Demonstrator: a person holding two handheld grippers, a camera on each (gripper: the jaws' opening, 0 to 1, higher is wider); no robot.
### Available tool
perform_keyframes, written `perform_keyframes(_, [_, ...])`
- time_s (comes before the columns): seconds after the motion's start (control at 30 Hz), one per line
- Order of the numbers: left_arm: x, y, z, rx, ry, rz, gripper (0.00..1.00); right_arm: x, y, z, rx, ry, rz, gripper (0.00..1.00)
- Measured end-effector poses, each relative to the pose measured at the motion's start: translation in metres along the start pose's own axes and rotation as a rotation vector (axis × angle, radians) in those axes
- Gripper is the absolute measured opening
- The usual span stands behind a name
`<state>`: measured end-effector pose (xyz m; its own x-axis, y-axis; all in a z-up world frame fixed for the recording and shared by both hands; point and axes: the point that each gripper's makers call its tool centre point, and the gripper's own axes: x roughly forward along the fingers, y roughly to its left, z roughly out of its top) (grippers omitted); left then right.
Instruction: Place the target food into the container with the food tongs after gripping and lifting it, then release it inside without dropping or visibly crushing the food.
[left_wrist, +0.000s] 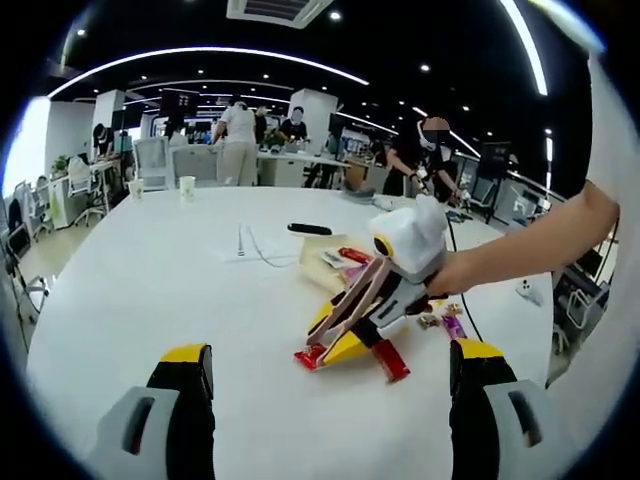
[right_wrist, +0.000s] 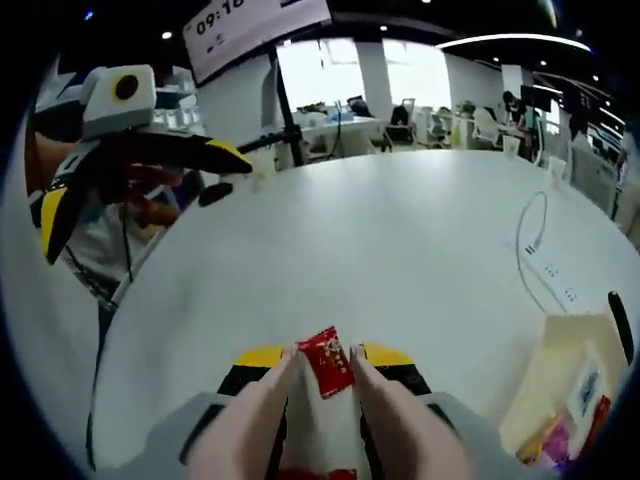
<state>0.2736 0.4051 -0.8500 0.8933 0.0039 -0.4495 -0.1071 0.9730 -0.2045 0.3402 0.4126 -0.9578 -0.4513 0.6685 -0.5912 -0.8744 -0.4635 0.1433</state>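
in the right gripper view our right claw (right_wrist: 325, 362) rises at six o'clock, clenched on pale food tongs (right_wrist: 400, 425) whose tips pinch a red snack packet (right_wrist: 327, 361) low over the table (right_wrist: 400, 250). we judge the grip made and the lift barely begun; carrying and letting go remain. the container, a shallow cream tray (right_wrist: 570, 370) with other wrapped snacks, sits near at four o'clock. in the left gripper view our left claw (left_wrist: 330, 385) stands released at six o'clock, holding nothing, with the right one working at its three o'clock over the packet (left_wrist: 352, 352). farther out, a white power strip (right_wrist: 553, 275) and cable lie at two o'clock. beyond is an open office with desks, chairs, people standing and strip lights on a dark ceiling.
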Motion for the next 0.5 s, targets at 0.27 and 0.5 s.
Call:
perform_keyframes(0.27, [-0.0016, 0.0024, -0.0011, 0.003, 0.001, 0.001, 0.99, 0.0048, 0.0037, -0.0055, 0.014, 0.023, -0.002, 0.27])
perform_keyframes(0.5, [-0.0023, -0.0008, -0.0013, -0.012, -0.007, -0.009, 0.99, 0.0028, -0.0002, -0.006, -0.035, 0.002, -0.042, 0.24])
